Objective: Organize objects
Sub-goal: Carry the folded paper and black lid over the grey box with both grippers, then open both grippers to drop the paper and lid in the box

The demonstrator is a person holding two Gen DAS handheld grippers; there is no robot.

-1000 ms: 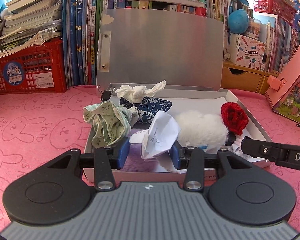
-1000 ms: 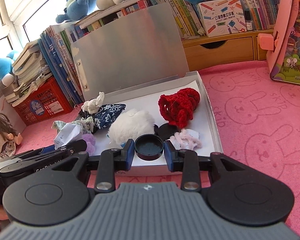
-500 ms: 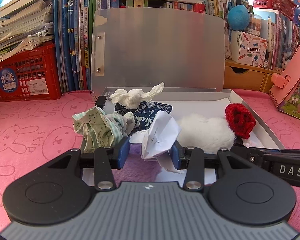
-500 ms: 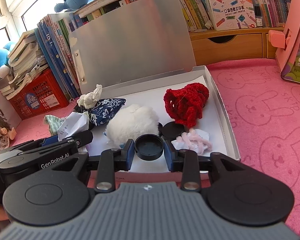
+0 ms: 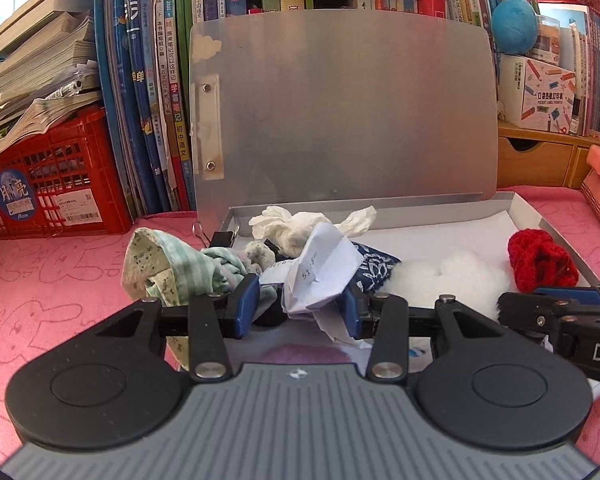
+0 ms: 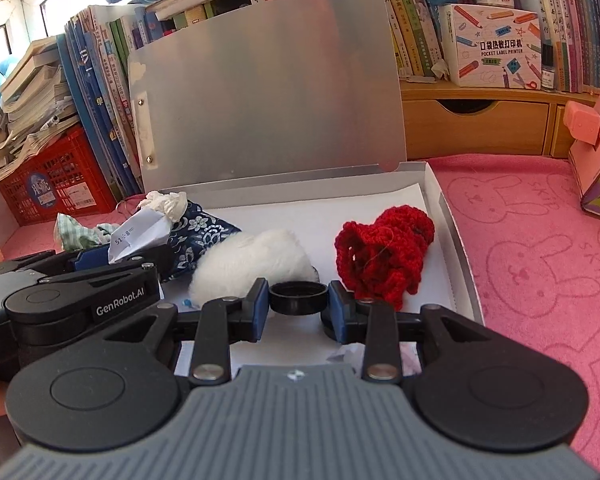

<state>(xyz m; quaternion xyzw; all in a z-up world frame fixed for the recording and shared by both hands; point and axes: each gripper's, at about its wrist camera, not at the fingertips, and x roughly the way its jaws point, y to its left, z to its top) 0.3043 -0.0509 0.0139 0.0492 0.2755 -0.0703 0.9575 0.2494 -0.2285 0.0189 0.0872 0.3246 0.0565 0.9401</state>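
Observation:
An open grey box with its lid up holds a white tissue, a blue patterned pouch, a white fluffy ball and a red crochet piece. My left gripper is shut on a crumpled paper note, low over the box's front left; the note also shows in the right wrist view. My right gripper is shut on a black round lid over the box's front.
A green patterned cloth hangs over the box's left edge. A red crate, upright books, a wooden drawer unit and a pink toy house ring the pink bunny mat.
Both grippers have moved forward and lower toward the box, each keeping its hold. The box and its lid now look larger and closer in both views.

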